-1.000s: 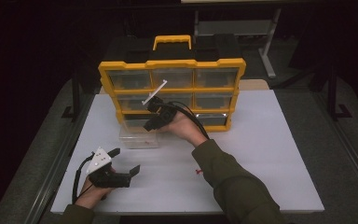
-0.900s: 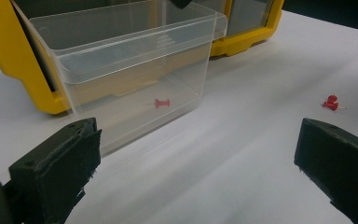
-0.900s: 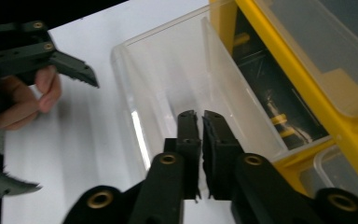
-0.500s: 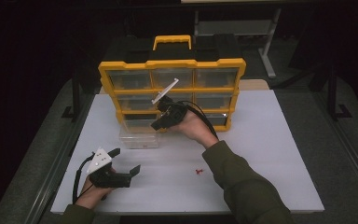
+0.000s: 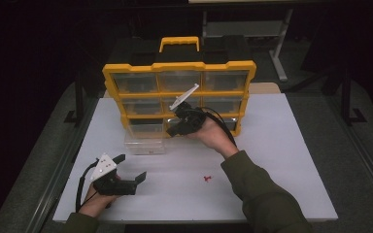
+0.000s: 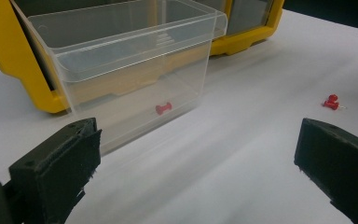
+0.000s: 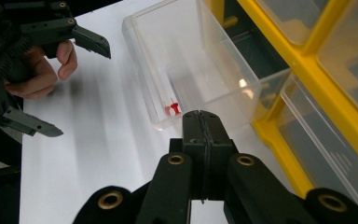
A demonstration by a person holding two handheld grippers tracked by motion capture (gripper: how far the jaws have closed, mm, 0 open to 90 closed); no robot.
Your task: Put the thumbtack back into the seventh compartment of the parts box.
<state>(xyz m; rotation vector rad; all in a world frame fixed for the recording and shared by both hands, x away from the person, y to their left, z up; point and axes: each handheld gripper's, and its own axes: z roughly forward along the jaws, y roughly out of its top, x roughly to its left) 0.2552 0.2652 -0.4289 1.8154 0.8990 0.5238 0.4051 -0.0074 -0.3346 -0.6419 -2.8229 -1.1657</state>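
A clear plastic drawer (image 5: 145, 141) stands on the white table in front of the yellow organiser case (image 5: 178, 68). One red push pin (image 6: 163, 108) (image 7: 172, 108) lies inside it. A second red push pin (image 5: 207, 178) (image 6: 331, 102) lies loose on the table. My right gripper (image 5: 174, 131) (image 7: 201, 117) hovers just right of the drawer, before the case's lower row; its jaws are pressed together with nothing between them. At the front left my left gripper (image 5: 132, 166) (image 6: 200, 154) rests low, wide open and empty, facing the drawer.
The case stands upright at the back of the table (image 5: 281, 160), its clear drawers (image 5: 179, 80) in rows and a yellow handle (image 5: 178, 42) on top. The slot at its lower left is vacant. Bare table stretches to the right and front.
My right gripper has moved to the right and slightly up, away from the clear drawer. The left gripper has stayed where it was.
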